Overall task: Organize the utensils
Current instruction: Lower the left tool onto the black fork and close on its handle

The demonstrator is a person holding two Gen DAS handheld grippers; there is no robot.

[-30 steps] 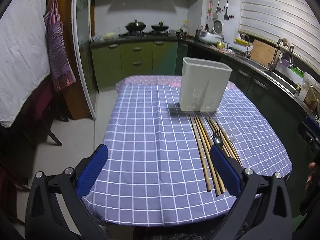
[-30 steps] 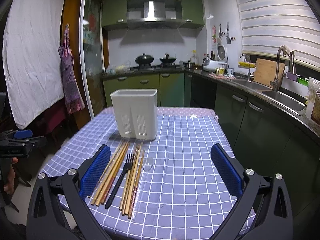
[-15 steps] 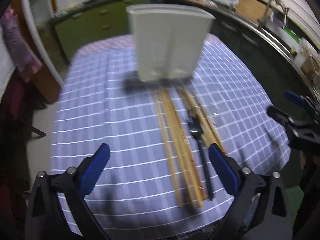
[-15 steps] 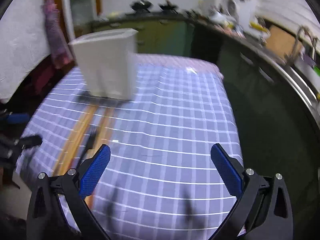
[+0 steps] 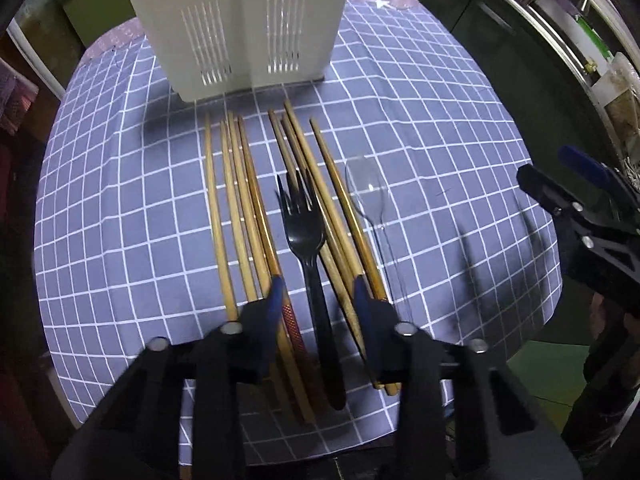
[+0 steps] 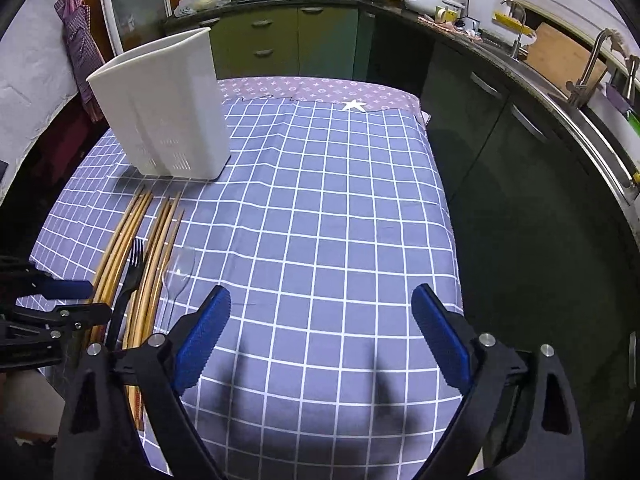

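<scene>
I'm hovering the left claw (image 5: 316, 294), half open, straddling the fork (image 5: 310, 248) handle; fork's lying lengthwise toward the holder (image 5: 240, 20) dead ahead, while my right claw (image 6: 320, 332) is gaping wide, farther off

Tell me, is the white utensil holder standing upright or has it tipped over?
Upright. The white utensil holder rests on its base on the checked tablecloth, open rim at the top.
</scene>
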